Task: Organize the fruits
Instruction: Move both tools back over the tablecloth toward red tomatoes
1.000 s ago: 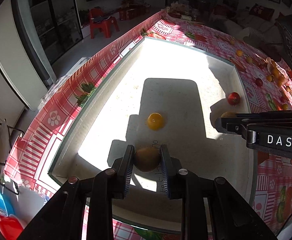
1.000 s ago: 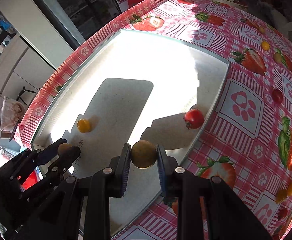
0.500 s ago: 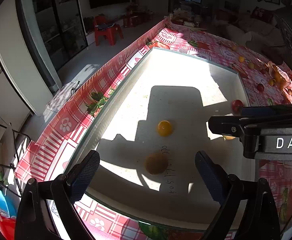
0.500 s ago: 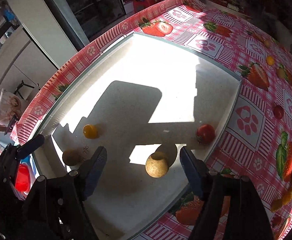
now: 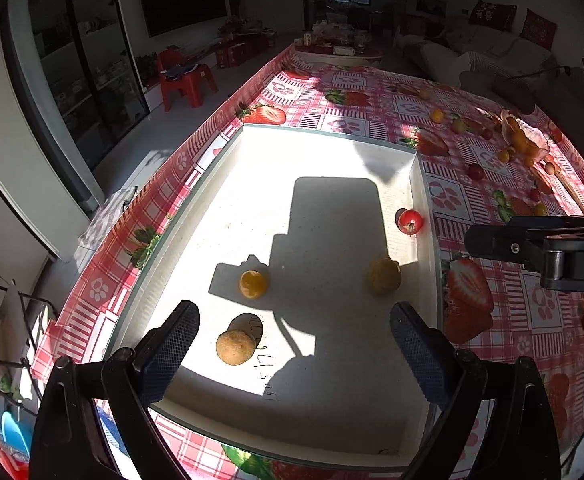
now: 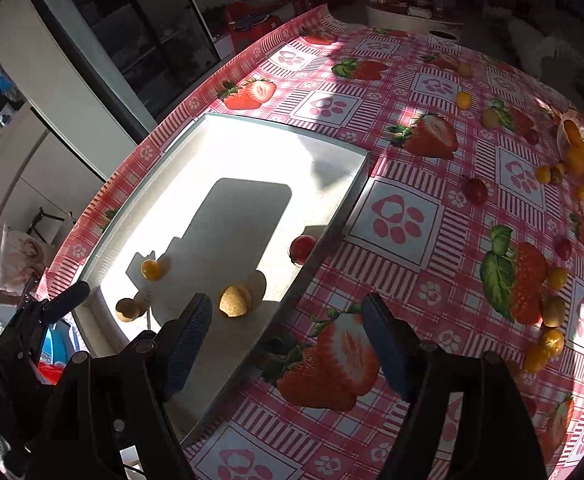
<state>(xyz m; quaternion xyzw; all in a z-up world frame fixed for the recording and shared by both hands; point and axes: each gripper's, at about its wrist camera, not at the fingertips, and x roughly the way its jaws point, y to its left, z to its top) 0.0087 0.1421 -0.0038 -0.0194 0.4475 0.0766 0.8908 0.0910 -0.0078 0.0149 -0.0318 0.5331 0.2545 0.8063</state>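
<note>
Left wrist view: left gripper [image 5: 292, 344] jaws spread and empty above the white tray [image 5: 422, 184], which holds two brown fruits [image 5: 235, 346], an orange fruit [image 5: 253, 284] and a red tomato [image 5: 410, 221]. Right wrist view: right gripper [image 6: 287, 344] jaws likewise released, nothing between them, straddling the tray's edge, loose fruits [image 6: 475, 191] scattered on the table [image 6: 396, 216]. Judged step: drop-off done; next calls for reaching right to the scattered fruit.

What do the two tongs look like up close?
Both tongs are black with chunky jointed arms and round bolts. The left tongs have dark blue, bumpy-textured fingers. The right tongs have the same blue fingers, and white letters on the side.
</note>
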